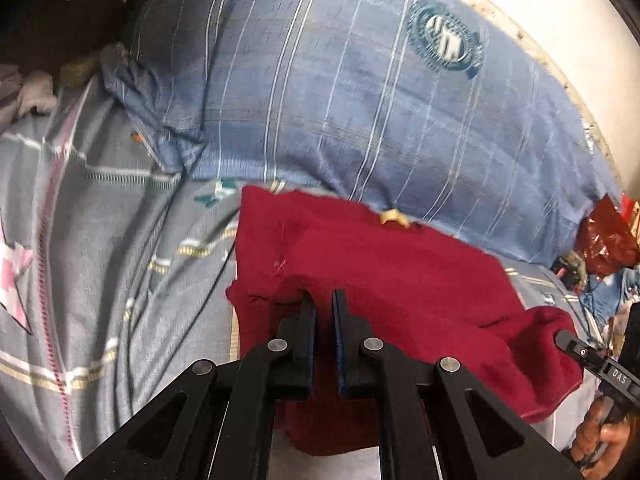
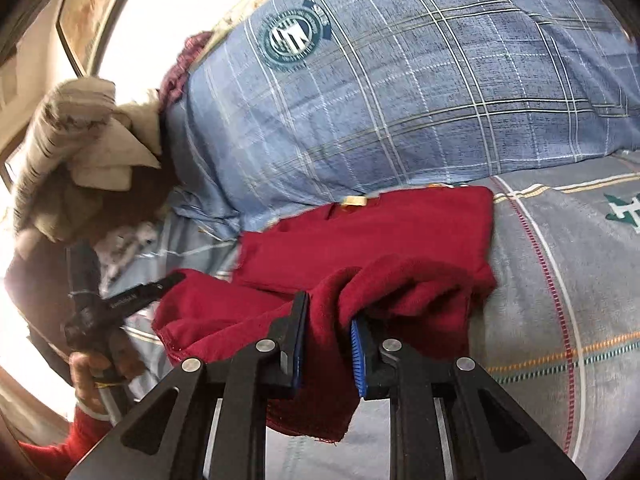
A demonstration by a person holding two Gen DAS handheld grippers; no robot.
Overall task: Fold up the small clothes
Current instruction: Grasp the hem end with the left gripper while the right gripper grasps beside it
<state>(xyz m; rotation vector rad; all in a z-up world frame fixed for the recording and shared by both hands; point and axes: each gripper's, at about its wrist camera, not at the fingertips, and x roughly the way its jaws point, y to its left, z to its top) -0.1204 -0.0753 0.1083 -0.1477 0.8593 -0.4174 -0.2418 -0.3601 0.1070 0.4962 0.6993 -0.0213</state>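
A small dark red garment [image 1: 400, 276] lies partly folded on a grey patterned bedsheet [image 1: 100, 260], with a pale neck label [image 1: 394, 216] at its far edge. My left gripper [image 1: 324, 300] is nearly closed on a raised fold of the red cloth at its near left edge. In the right wrist view the same garment [image 2: 360, 232] lies flat at the back and bunches up in front. My right gripper [image 2: 330, 312] has a thick fold of red cloth between its jaws and holds it lifted. The other gripper shows at the edge of each view.
A big blue plaid pillow [image 1: 340, 92] with a round emblem lies right behind the garment. Loose clothes pile at the right edge [image 1: 600, 248] and beige cloth at the left in the right wrist view [image 2: 88, 140]. A white wall is behind.
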